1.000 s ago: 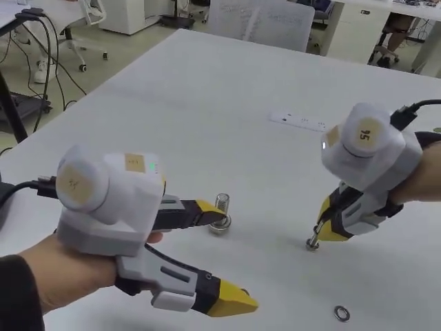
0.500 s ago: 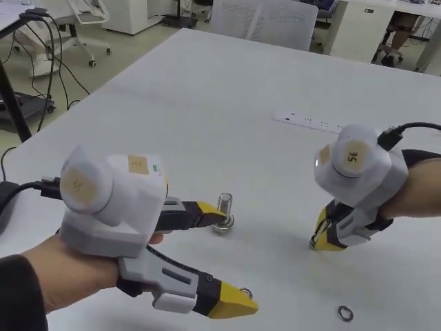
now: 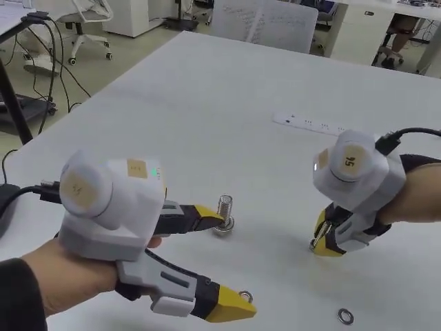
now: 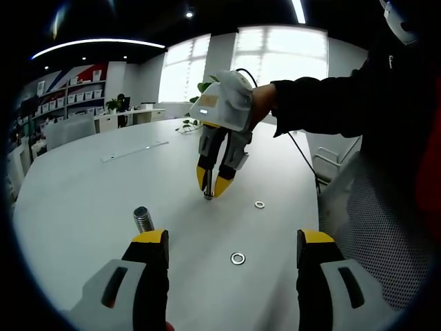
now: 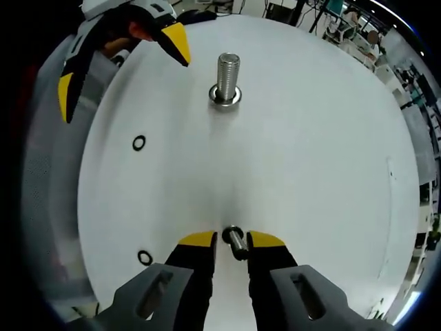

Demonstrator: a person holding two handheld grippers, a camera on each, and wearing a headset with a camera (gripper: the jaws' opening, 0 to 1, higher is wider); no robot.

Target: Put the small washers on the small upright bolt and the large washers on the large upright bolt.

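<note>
White table (image 3: 227, 117), one. Two grippers.

Left gripper (image 3: 226, 263): near left, held level in the left hand (image 3: 62, 276) and pointing right across the table. Jaws spread wide, holding nothing; the far tip sits just beside the large bolt.

Right gripper (image 3: 322, 243): right side, tipped steeply down from the right hand (image 3: 422, 196), tips at the tabletop. Jaws parted only narrowly and straddling the small bolt, with a sliver of table showing beside it, so not clamped.

Large bolt (image 3: 224, 206): one, upright, mid-table, with a collar at its foot.

Small bolt (image 5: 235, 243): one, between the right tips.

Loose washers, two, flat on the table: left washer (image 3: 244, 297) at the left gripper's near tip, right washer (image 3: 345, 316) near the right gripper.
</note>
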